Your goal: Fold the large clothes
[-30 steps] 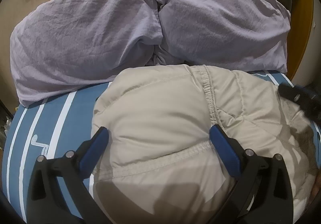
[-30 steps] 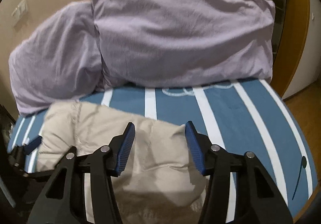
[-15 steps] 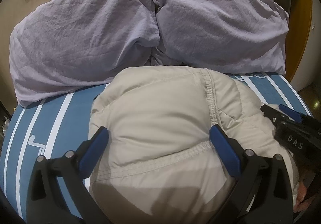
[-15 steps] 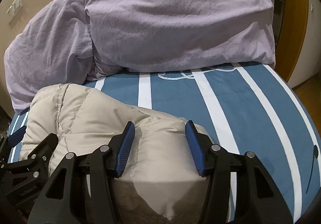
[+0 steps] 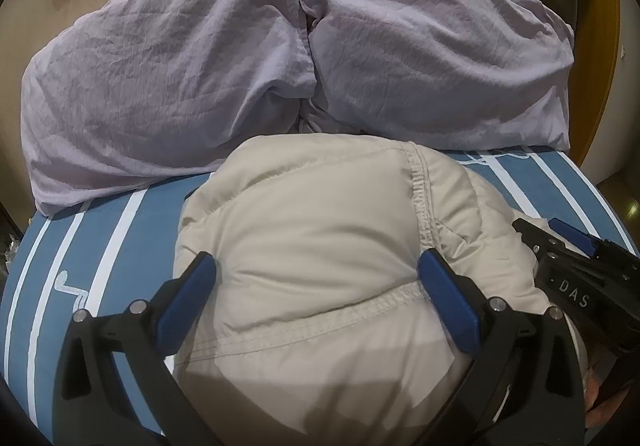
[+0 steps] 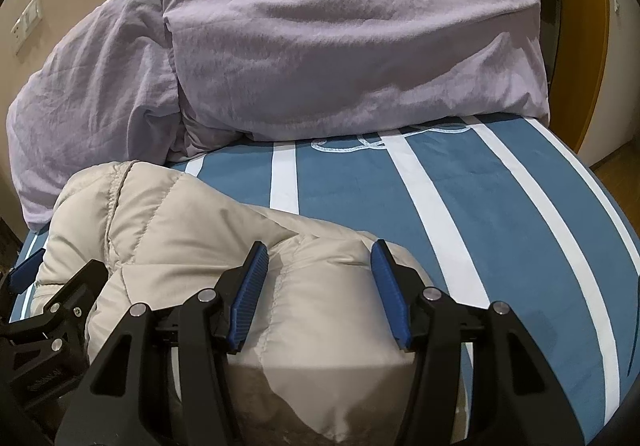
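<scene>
Right hand-held gripper [image 6: 316,286] lowered; jacket [image 6: 192,230] bulges between open jaws.

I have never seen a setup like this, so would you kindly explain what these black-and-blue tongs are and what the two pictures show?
They are two hand-held grippers, one in each of a person's hands, each with a camera looking along its fingers. One picture is from the left gripper, the other from the right gripper. Both hover over a beige padded jacket bundled on a blue-and-white striped bed, below lilac pillows. Both grippers look open, with the jacket bulging between the fingers, not clearly pinched.
</scene>
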Available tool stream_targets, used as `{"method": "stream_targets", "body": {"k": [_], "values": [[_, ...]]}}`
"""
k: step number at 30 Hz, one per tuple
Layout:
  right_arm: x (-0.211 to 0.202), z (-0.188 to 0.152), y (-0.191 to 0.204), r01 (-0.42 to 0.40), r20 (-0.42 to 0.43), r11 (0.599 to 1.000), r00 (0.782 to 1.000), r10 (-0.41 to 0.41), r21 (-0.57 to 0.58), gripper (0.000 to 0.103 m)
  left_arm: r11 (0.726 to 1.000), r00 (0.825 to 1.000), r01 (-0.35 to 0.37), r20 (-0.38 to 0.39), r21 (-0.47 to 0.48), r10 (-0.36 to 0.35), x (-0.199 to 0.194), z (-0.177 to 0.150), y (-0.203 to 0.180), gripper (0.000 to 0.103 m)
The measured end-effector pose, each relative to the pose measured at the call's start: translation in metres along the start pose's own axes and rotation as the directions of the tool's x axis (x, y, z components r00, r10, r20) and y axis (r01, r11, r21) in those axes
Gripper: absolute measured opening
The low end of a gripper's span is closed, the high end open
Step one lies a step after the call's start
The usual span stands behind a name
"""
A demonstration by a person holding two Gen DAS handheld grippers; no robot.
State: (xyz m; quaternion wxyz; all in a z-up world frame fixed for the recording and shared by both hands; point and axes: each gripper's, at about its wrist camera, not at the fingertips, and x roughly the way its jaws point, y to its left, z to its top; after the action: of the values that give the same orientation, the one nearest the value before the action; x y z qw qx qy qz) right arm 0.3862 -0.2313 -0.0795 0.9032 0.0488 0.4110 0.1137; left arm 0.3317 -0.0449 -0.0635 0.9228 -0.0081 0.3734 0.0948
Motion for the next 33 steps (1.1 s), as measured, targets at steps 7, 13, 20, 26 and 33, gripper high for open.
{"method": "stream_targets", "body": {"k": [7, 13, 20, 26, 33], "values": [[0.0018, -0.0016, -0.0010, -0.001, 0.004, 1.000, 1.000, 0.001, 0.008, 0.056, 1.000, 1.000, 0.001, 0.001, 0.000, -0.001, 0.0006, -0.0004, -0.0004, 0.101], [0.0024, -0.0031, -0.0008, 0.005, 0.009, 1.000, 1.000, -0.005, 0.010, 0.057, 1.000, 1.000, 0.001, 0.001, 0.000, -0.001, 0.0010, -0.0005, -0.0008, 0.101], [0.0024, -0.0031, -0.0011, 0.011, 0.012, 1.000, 1.000, -0.011, 0.008, 0.057, 1.000, 1.000, 0.002, 0.002, -0.001, -0.002, 0.0017, -0.0011, -0.0008, 0.101], [0.0022, -0.0032, -0.0018, 0.014, 0.014, 1.000, 1.000, -0.014, 0.007, 0.057, 1.000, 1.000, 0.004, 0.003, -0.002, -0.004, 0.0029, -0.0015, -0.0021, 0.101], [0.0026, -0.0025, -0.0021, 0.015, 0.013, 1.000, 1.000, -0.015, 0.005, 0.057, 1.000, 1.000, 0.004, 0.004, -0.004, -0.004, 0.0050, -0.0011, -0.0030, 0.101]]}}
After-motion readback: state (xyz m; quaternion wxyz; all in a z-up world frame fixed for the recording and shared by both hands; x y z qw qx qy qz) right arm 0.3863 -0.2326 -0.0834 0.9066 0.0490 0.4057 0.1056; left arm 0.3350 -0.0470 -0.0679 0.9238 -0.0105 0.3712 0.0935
